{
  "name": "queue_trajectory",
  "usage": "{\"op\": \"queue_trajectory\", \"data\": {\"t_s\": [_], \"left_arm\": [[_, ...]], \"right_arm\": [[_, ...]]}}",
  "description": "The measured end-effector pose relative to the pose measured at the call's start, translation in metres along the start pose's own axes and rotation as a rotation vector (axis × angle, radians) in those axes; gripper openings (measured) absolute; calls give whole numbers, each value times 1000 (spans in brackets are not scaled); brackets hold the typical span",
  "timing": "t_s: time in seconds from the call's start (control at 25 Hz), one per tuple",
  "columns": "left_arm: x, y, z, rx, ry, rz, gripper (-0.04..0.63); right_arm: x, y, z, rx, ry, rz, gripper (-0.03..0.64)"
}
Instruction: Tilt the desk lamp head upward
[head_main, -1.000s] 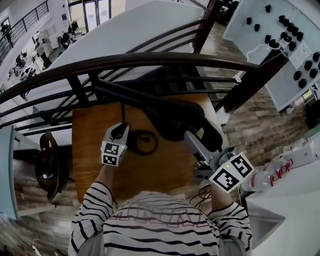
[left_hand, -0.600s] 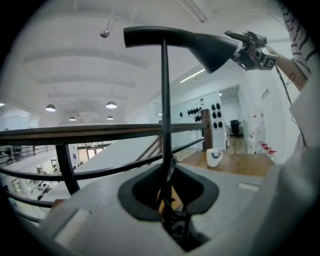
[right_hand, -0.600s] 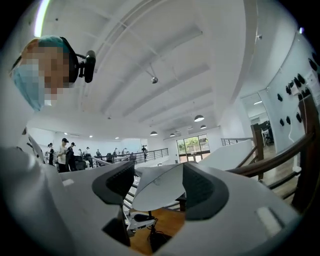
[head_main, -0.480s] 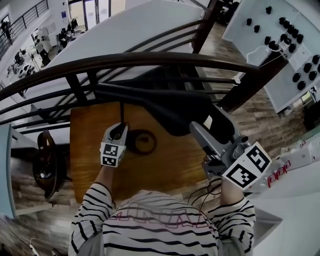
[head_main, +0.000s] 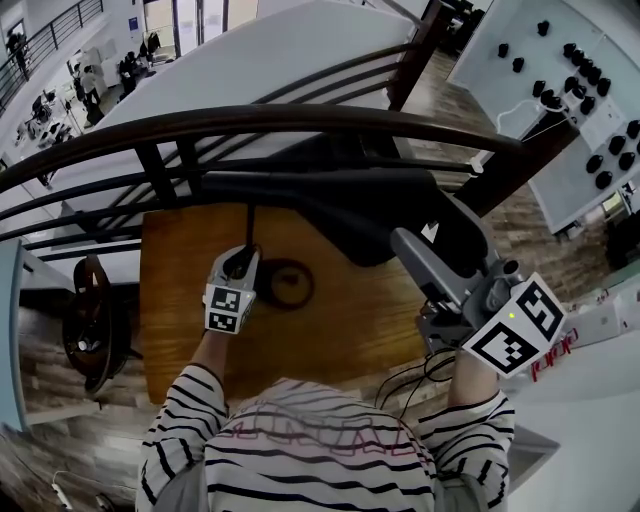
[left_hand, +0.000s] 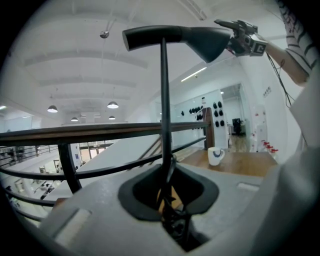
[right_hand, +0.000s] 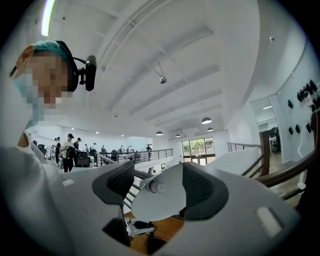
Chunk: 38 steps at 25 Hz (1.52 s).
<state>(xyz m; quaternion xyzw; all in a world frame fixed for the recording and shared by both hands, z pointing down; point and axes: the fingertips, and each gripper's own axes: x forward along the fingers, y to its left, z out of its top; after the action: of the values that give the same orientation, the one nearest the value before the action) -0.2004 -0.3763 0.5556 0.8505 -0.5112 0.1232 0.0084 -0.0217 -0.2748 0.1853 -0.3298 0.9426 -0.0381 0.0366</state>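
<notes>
The left gripper has its jaws standing narrow and closed on the thin black stem of the desk lamp, low down, just above the round base. In the head view this gripper is over the middle of the wooden desk, and the base lies touching the desk just to its right. The right gripper has its jaws on the lamp head: the white inside of the shade with the bulb fills the space between the two dark pads, and both pads are against it. In the head view the right gripper meets the dark lamp head above the far right part of the desk, and it is raised well above the desk top. From the left gripper view the lamp head is at the top of the stem, about level, with its wide end toward the right gripper. A white mug stands on the desk, well apart from the lamp. Some cables hang at the near right edge of the desk. A dark curved railing runs beyond the far edge. The striped sleeves of the person are at the near edge.
</notes>
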Motion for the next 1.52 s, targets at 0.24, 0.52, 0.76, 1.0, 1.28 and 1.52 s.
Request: {"op": "queue_trajectory", "data": {"t_s": [0.24, 0.52, 0.76, 1.0, 1.28, 1.52], "left_arm": [[-1, -2, -4, 1, 17, 1, 61], [1, -1, -7, -3, 37, 11, 61], [2, -3, -9, -14, 55, 16, 64], [4, -3, -6, -35, 60, 15, 67], [0, -8, -14, -59, 80, 5, 85], [-3, -12, -14, -89, 87, 7, 106]], "right_arm": [[2, 3, 5, -11, -7, 4, 296], [0, 1, 3, -17, -25, 8, 295], [-4, -2, 2, -22, -58, 11, 296], [-11, -12, -12, 34, -85, -4, 311], [-23, -8, -55, 118, -72, -2, 311], [-30, 0, -88, 158, -30, 15, 308]]}}
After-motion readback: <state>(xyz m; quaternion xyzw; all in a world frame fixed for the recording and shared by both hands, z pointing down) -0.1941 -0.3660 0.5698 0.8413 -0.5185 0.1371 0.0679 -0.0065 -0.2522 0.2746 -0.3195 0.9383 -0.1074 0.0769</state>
